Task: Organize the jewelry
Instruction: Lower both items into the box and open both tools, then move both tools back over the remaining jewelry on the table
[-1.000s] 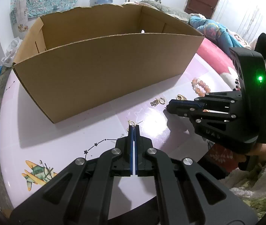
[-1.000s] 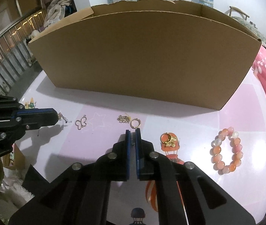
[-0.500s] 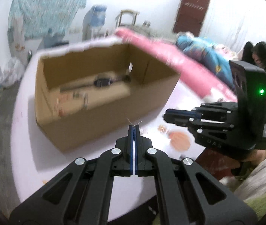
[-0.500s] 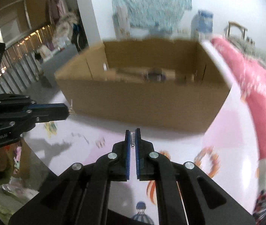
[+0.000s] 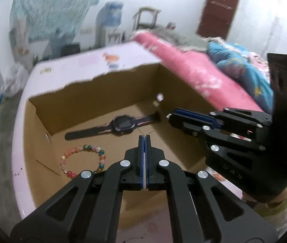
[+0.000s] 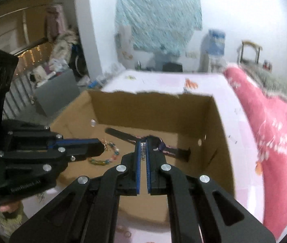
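Hanging over the open cardboard box, the left gripper has its fingers pressed together on a thin wire piece of jewelry, of which only two fine ends fork out past the tips toward the far side; what kind of piece it is cannot be told. The right gripper pinches a small metal chain-like piece that lies along the narrow gap between its fingers, its long axis running near to far. In the left wrist view that gripper reaches in from the right, above the box's right end.

On the box floor a dark watch lies flat, its strap stretched from left-near to right-far. A bracelet of coloured beads lies in a loop nearer, to the left of the watch and apart from it.

The box stands on a pale pink table with cartoon prints. Past its right edge lies a pink blanket with a blue patterned bundle on it. Far off are a white wall, a hanging blue-green cloth, a water dispenser, a chair and a brown door. A few small rings lie on the table just outside the near wall of the box. Both views are blurred
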Tool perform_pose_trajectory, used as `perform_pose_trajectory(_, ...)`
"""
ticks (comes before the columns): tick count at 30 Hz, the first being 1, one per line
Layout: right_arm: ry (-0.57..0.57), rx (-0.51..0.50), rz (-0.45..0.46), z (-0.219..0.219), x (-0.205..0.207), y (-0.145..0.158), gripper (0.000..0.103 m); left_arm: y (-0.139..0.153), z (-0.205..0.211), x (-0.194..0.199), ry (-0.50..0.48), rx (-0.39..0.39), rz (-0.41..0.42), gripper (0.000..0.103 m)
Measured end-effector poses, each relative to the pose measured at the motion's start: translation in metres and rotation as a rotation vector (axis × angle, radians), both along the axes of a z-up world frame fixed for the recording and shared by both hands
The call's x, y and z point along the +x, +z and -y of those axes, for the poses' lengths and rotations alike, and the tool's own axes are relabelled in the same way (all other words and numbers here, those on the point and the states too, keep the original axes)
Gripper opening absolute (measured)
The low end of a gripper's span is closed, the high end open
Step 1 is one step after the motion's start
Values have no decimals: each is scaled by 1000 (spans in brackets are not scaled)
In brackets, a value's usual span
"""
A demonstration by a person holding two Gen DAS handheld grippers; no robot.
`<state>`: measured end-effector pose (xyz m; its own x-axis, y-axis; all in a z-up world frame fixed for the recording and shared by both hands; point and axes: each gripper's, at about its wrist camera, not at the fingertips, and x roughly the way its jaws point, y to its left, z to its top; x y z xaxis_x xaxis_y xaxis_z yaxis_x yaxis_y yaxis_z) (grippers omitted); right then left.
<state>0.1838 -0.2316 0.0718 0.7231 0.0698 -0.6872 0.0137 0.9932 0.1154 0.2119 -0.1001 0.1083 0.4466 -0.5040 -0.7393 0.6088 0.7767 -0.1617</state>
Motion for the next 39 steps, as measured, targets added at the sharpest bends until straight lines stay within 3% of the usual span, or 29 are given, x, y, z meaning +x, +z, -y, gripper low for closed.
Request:
perform_pose_trajectory(4,-19,31,-43,8,14,-13,6,-14,0,20,68,25,-47,2)
perform_pose_trajectory(6,-22,30,-45,8,14,-18,10,-19,-1,22,88,26,-70,11)
perform_pose_trajectory(8,-25,32,-34,7,13,-19,30,-21,-2,20,103,34,-66,23)
perform_pose_trajectory(12,-28,28,-10,8,10,-16,37,-21,-3,22,123,51,-55,32)
perform_pose_trajectory(20,-56,69,37,15,-3,-1,61,-13,-7,17,158,53,-27,46)
perform_pose_trajectory(28,-63,81,70,13,-19,13,69,5,-16,0,174,39,21,59)
perform_pose_trajectory(39,-51,79,118,5,-55,39,70,31,-49,-47,178,-20,81,70)
